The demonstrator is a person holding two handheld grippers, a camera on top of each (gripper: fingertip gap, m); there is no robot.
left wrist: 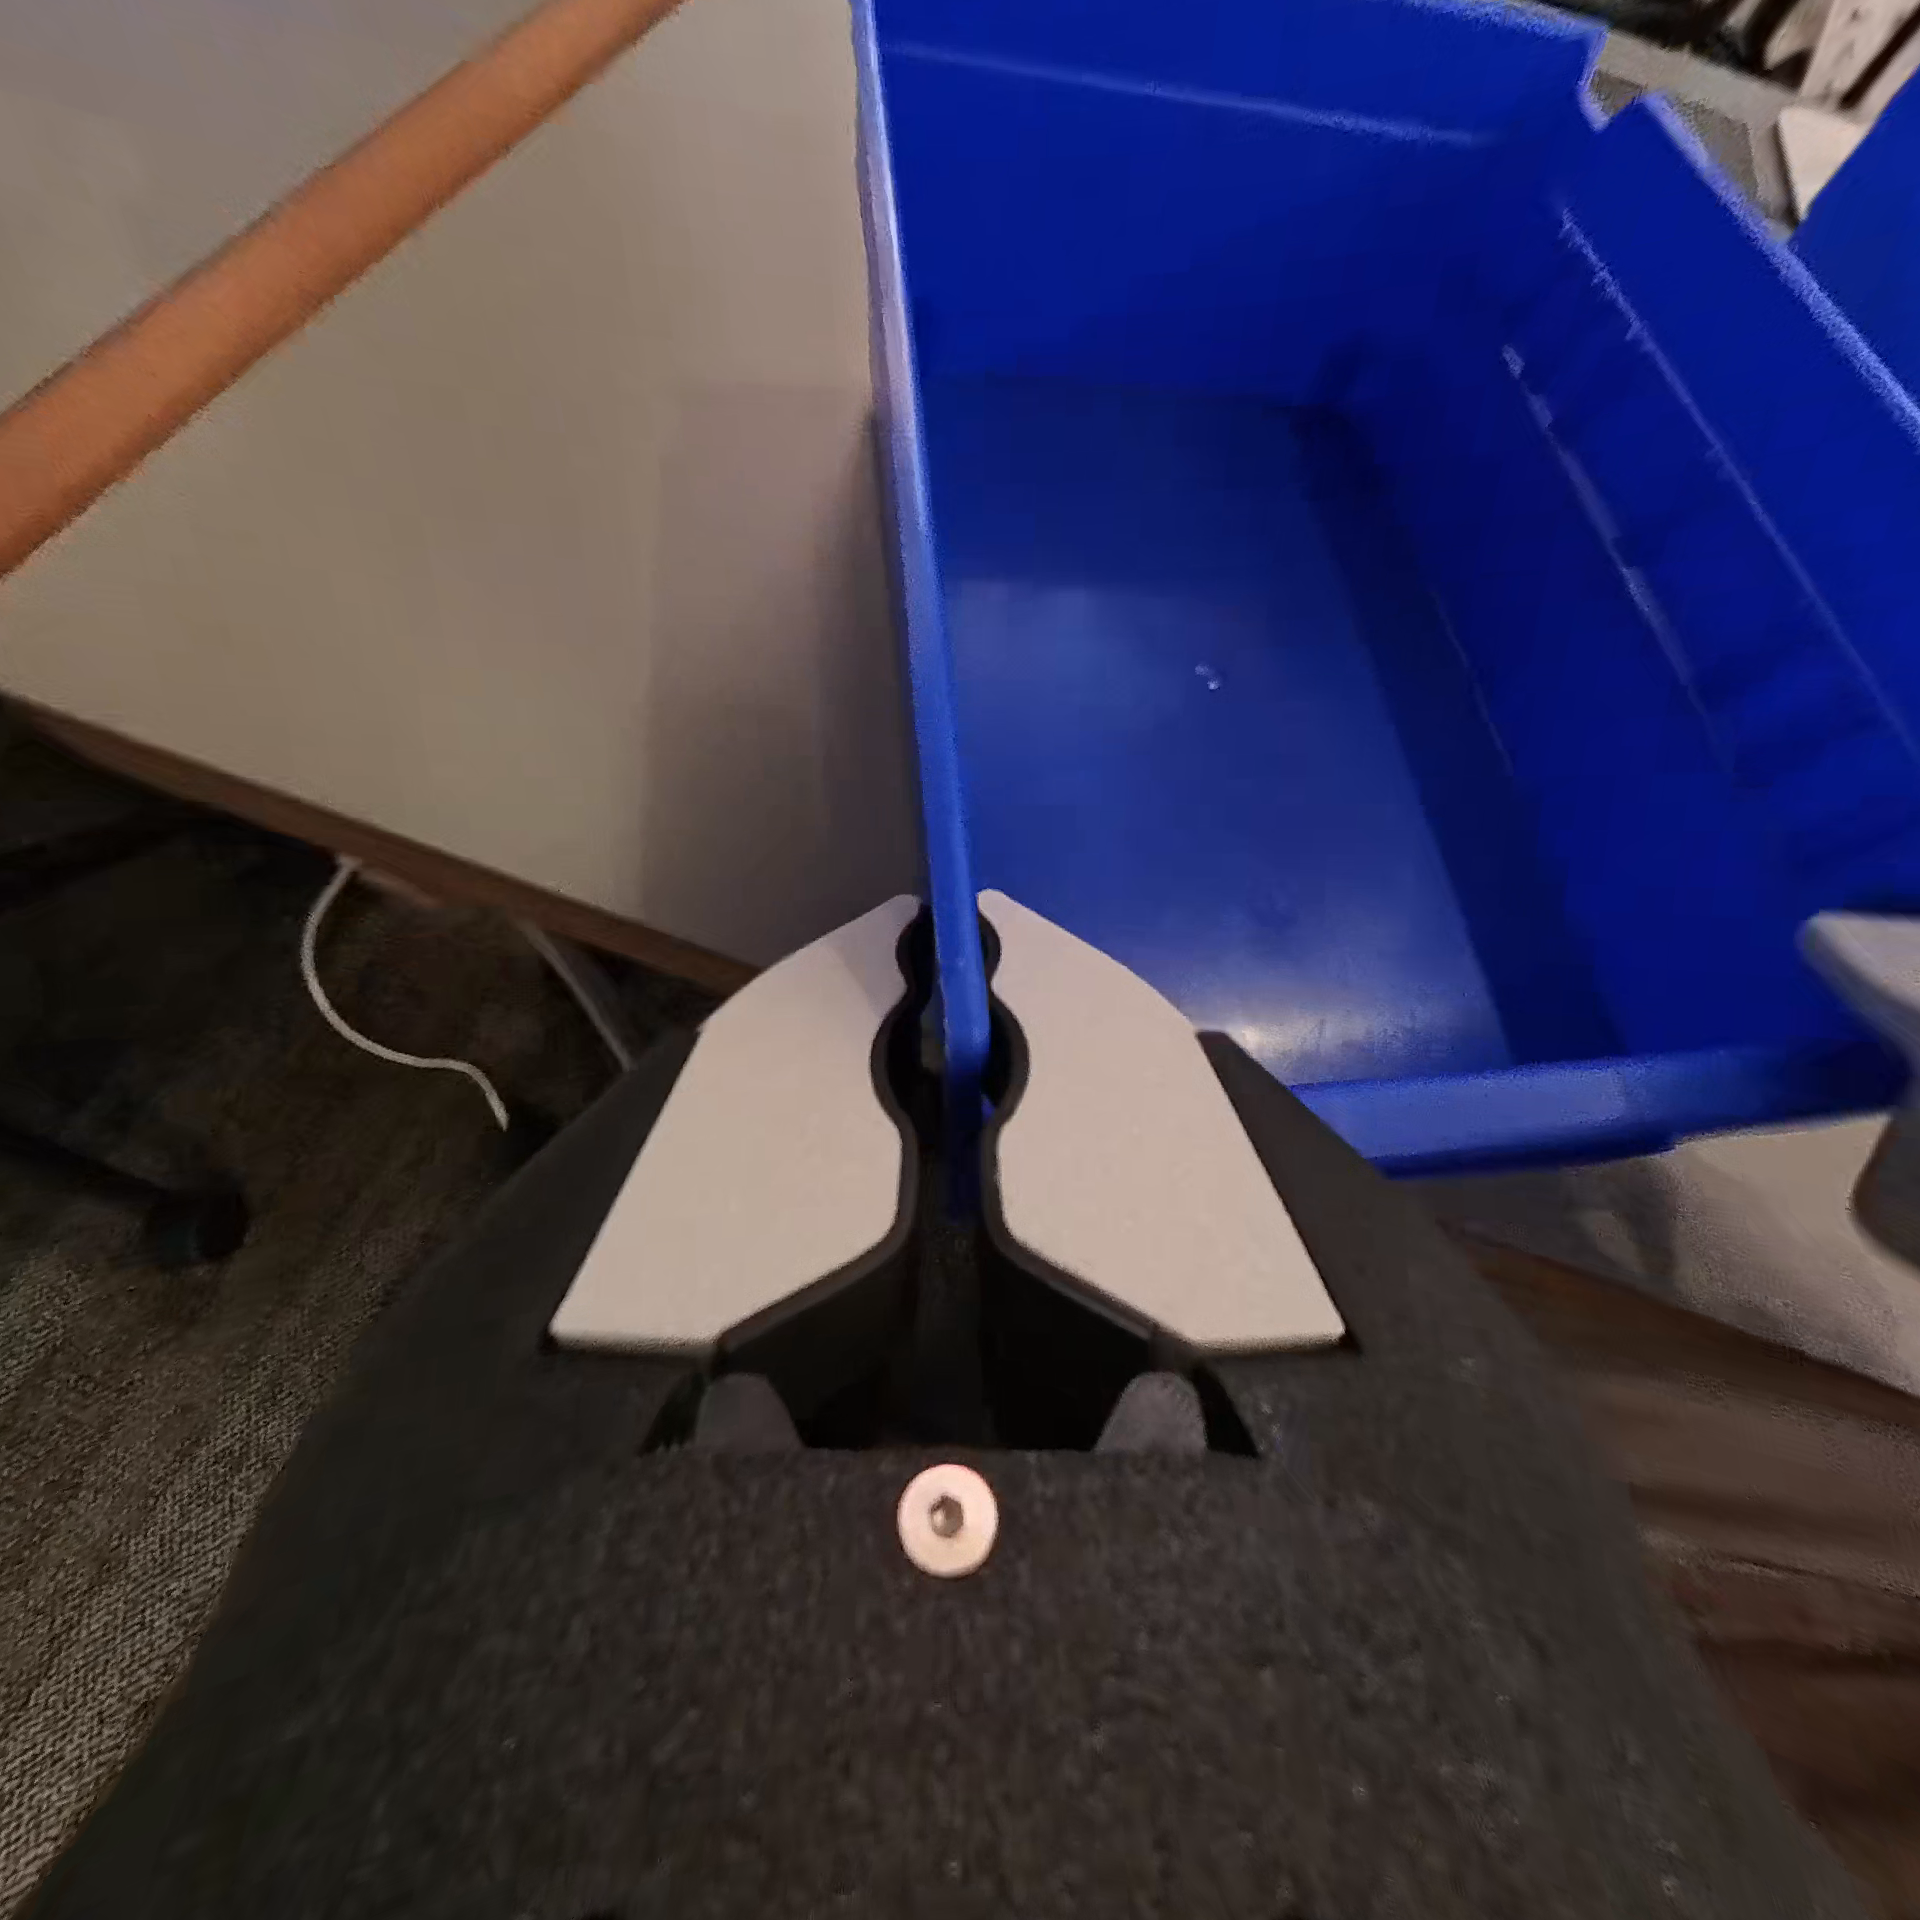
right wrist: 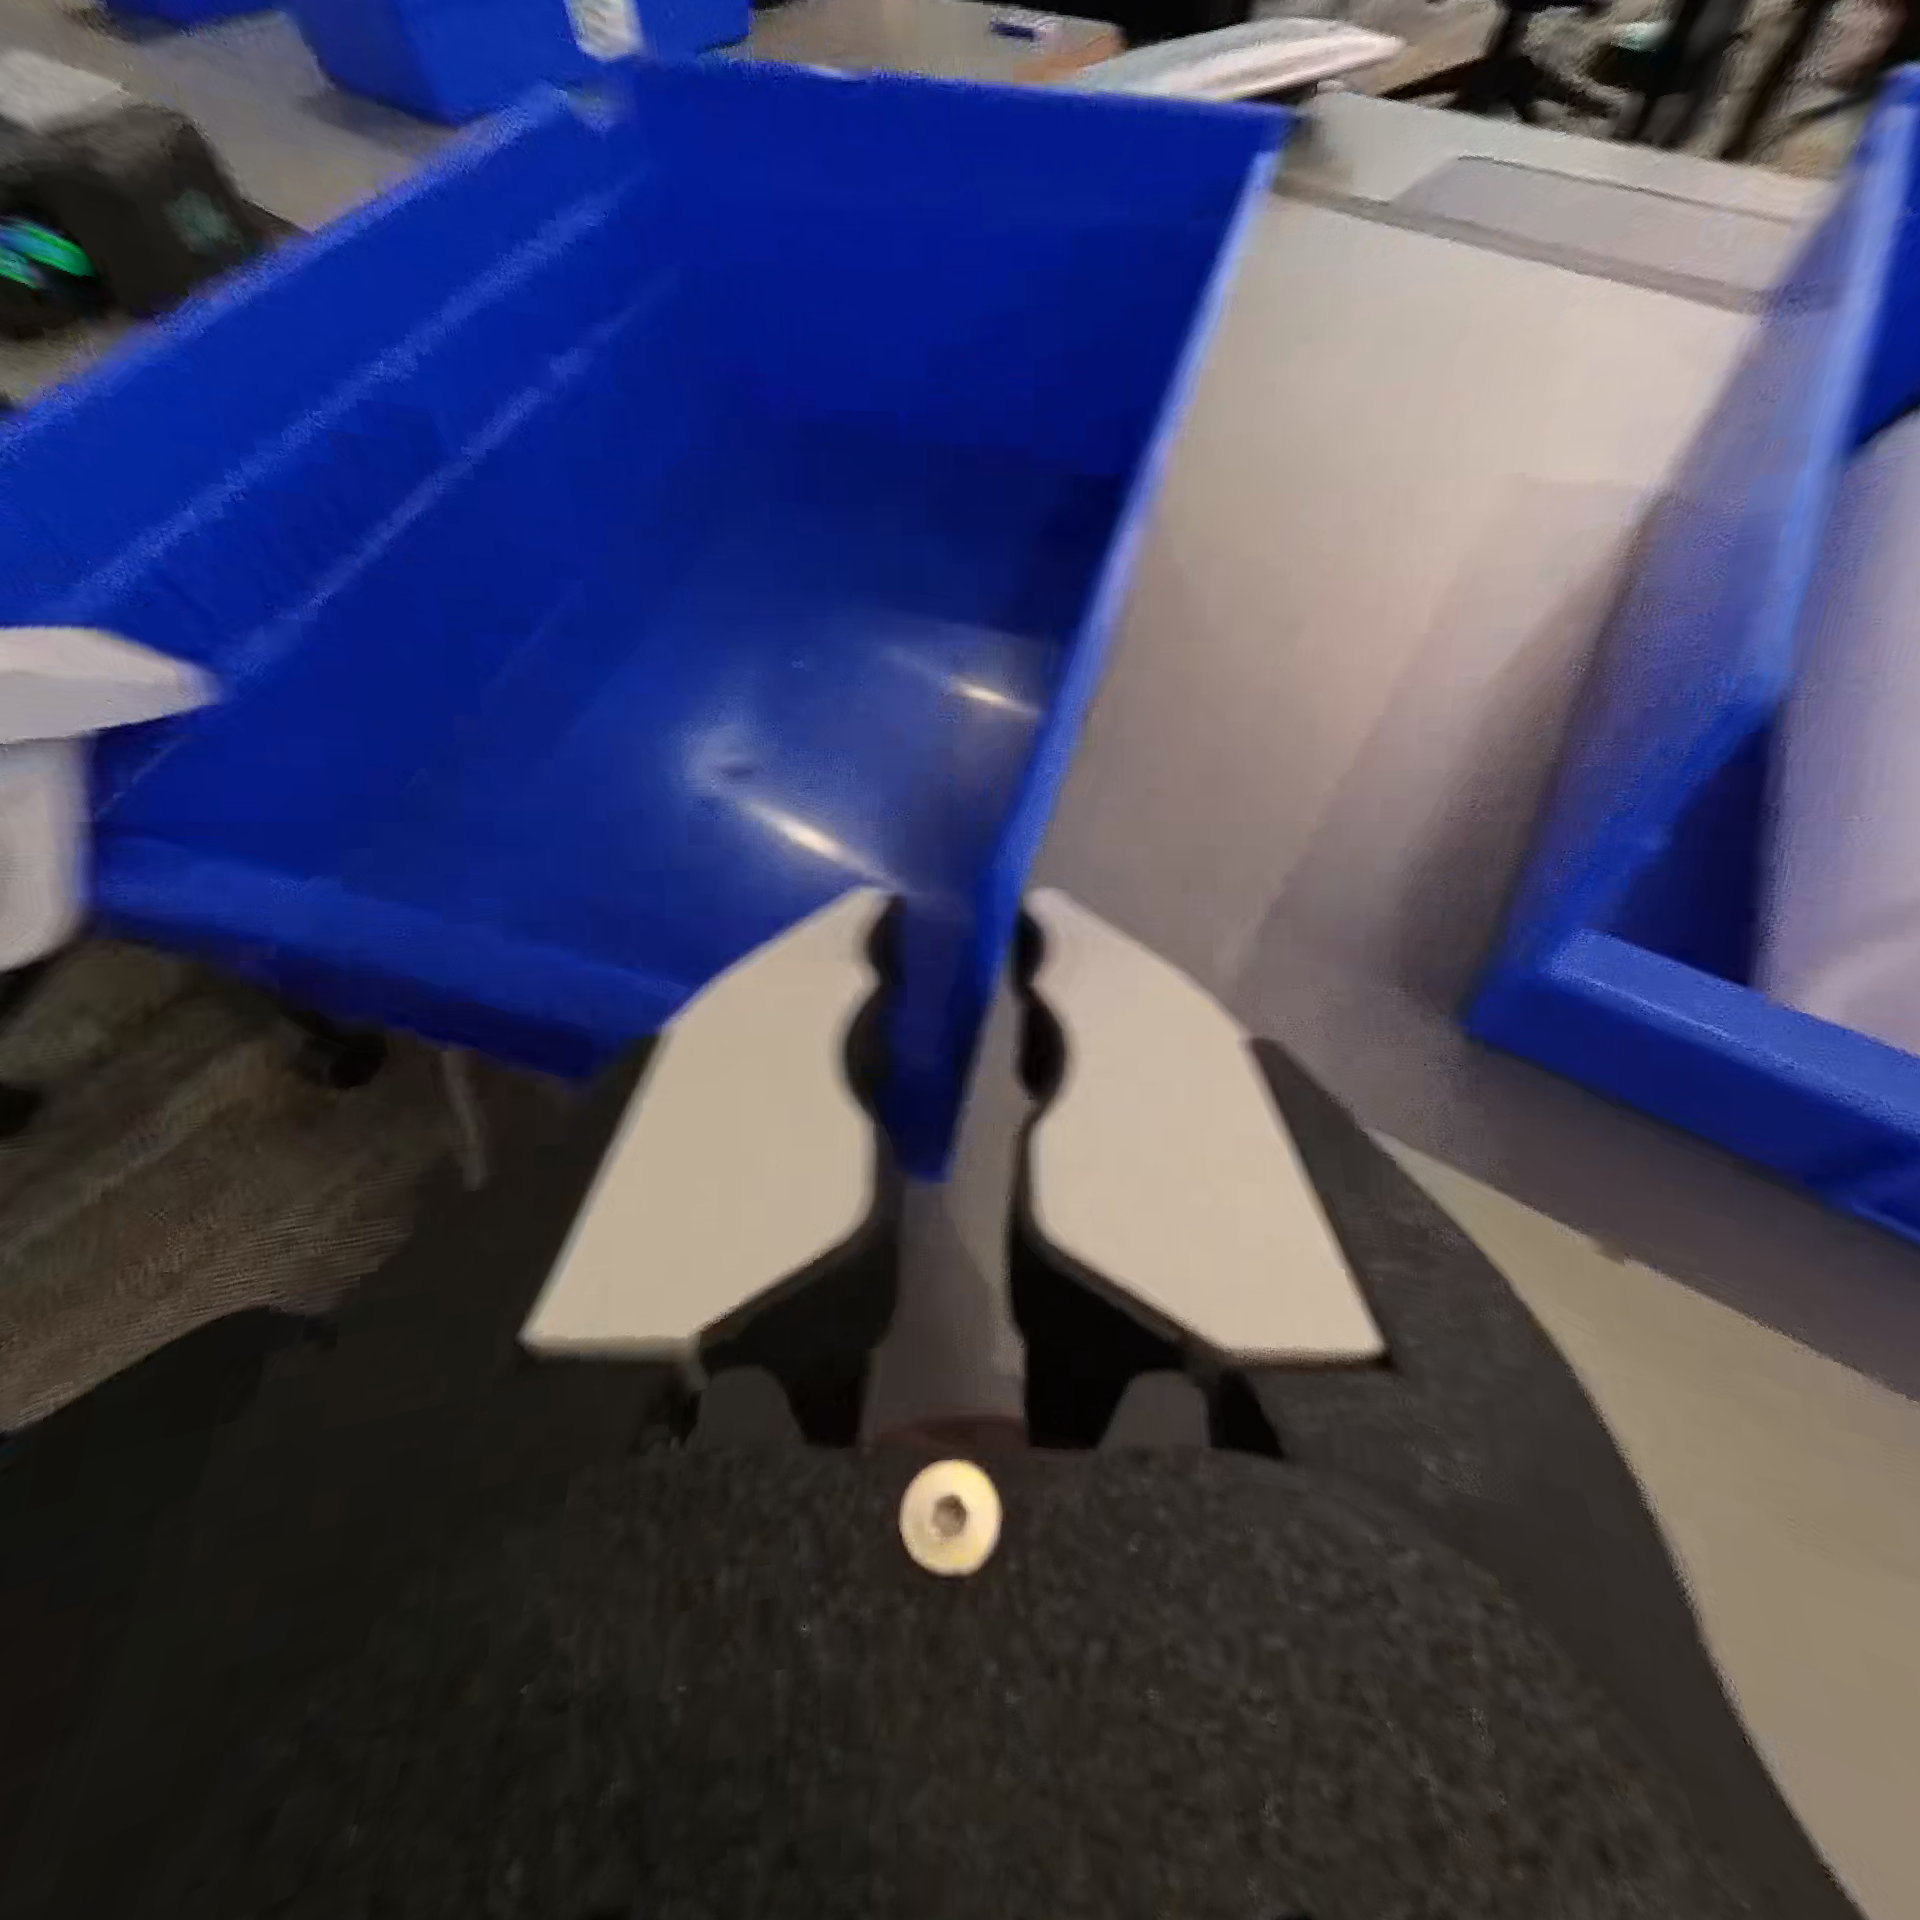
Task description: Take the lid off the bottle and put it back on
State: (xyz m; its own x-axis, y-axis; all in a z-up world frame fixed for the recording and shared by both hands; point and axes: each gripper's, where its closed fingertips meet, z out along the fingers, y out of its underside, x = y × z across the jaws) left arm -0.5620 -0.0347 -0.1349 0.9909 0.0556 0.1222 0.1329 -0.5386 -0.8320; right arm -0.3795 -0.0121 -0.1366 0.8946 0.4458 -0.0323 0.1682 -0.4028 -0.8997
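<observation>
Bottle and lid appear nowhere, so nothing looks started: left gripper (left wrist: 951, 940) jaws pinch the blue bin (left wrist: 1195, 727) wall, right gripper (right wrist: 956, 935) jaws narrowly straddle the opposite wall.

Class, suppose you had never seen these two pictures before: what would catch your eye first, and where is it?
The big blue bin fills both views, empty inside and sitting at the table's near edge. The left claw is clamped on the bin's left wall, while the right claw straddles its right wall with a gap showing beside it. A second blue bin lies further right; no bottle shows.
</observation>
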